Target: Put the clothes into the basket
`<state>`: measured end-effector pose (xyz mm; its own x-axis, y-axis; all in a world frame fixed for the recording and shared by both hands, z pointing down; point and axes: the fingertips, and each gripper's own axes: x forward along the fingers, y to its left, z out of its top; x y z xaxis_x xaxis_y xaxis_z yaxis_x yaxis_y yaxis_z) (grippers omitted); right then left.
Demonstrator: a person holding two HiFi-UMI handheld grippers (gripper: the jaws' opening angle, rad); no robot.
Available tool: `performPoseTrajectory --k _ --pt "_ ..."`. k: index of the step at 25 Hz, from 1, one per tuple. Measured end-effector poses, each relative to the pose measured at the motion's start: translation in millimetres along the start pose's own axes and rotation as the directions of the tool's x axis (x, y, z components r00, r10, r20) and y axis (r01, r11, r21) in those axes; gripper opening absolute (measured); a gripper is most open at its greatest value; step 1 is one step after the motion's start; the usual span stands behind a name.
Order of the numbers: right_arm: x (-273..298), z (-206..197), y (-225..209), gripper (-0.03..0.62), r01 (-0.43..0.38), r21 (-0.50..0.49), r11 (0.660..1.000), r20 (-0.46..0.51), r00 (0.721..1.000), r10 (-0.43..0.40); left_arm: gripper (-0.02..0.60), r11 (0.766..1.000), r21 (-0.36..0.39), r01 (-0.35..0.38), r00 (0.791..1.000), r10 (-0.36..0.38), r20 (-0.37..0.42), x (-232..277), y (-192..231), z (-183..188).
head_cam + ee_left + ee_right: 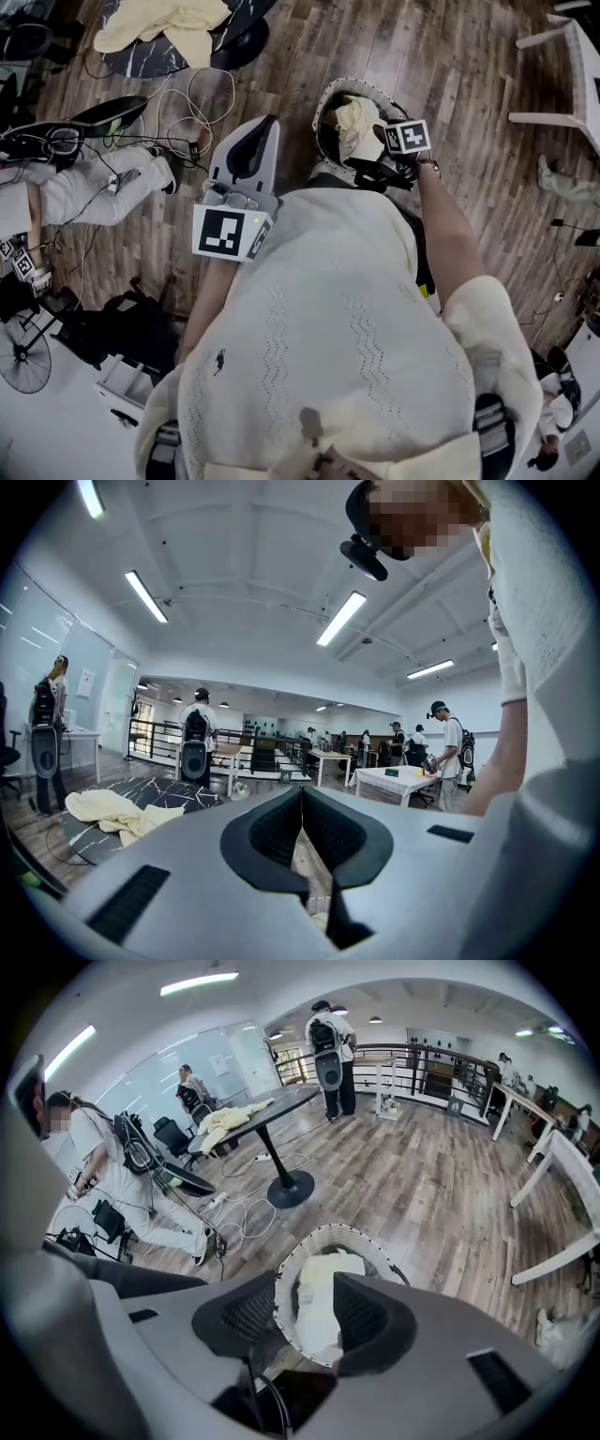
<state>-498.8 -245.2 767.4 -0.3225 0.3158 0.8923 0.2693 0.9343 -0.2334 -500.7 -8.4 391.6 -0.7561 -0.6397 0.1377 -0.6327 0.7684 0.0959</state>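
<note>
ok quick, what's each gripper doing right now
left gripper: closed, empty
right gripper: open above the cloth in the basket, not gripping it

basket (pixel 338 1228): round, woven, upright on floor | garment (pixel 319 1288): pale yellow, crumpled inside basket | second garment (pixel 173 23): heaped at dark table's edge

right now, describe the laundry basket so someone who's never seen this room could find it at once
On the wood plank floor, apart from the dark marbled table and just in front of the person, stands a round basket. Its pale woven rim and the cream garment piled inside set it apart; the other cream clothes lie on the table.
</note>
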Motion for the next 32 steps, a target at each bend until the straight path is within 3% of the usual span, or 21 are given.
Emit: performPoseTrajectory --k 6,10,20,32 --pt "-10 0 1 0.141 -0.008 0.025 1.0 0.025 1.0 0.007 0.021 1.0 -0.002 0.011 1.0 -0.011 0.003 -6 -6 -4" --pt "-20 -3 1 0.009 0.013 0.031 0.999 0.057 0.998 -0.015 0.021 1.0 -0.004 0.01 1.0 -0.01 0.005 -11 -10 -3" --pt "-52 8 7 0.008 0.023 0.017 1.0 0.189 0.982 -0.025 0.021 0.999 -0.026 0.031 0.999 -0.031 0.011 -16 -16 -8" --pt "-130 18 21 0.008 0.024 0.004 1.0 0.404 0.915 -0.024 0.021 0.998 -0.023 0.057 0.998 -0.056 0.011 -22 -25 -4"
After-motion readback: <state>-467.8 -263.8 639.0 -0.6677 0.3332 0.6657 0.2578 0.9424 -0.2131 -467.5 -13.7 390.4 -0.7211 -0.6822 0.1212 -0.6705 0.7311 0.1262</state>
